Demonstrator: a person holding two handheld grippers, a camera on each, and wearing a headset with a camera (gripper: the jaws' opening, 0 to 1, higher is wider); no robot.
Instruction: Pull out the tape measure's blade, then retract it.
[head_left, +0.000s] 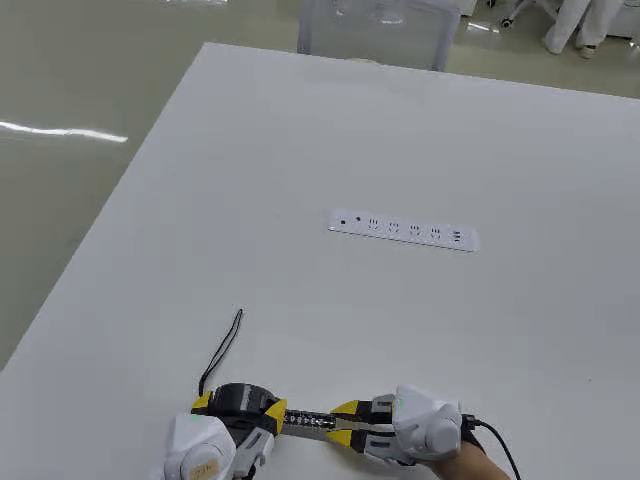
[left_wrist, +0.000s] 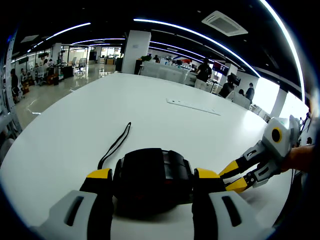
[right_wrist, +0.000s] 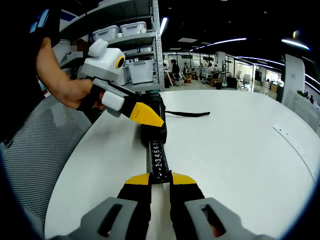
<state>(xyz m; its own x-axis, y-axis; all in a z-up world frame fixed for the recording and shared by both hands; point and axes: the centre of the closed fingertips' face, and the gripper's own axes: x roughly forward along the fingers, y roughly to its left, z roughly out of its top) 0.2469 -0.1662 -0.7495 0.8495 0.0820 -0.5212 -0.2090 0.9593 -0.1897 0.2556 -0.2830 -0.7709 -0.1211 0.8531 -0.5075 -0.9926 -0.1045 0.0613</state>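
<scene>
As your left tongs (left_wrist: 152, 176) clamp the black tape measure (head_left: 238, 398) by its sides near the front edge of the white tabletop (head_left: 300, 150), your right tongs (right_wrist: 156, 179) pinch the end of the blade (right_wrist: 155, 152). A short run of blade, numbers up, spans the gap between the two tongs, low along the tabletop. The case's black strap (head_left: 222, 350) trails away from you. A white power strip (head_left: 403, 230) lies well apart, toward the middle.

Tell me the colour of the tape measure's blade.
Blade is black with white numerals; right gripper view.
</scene>
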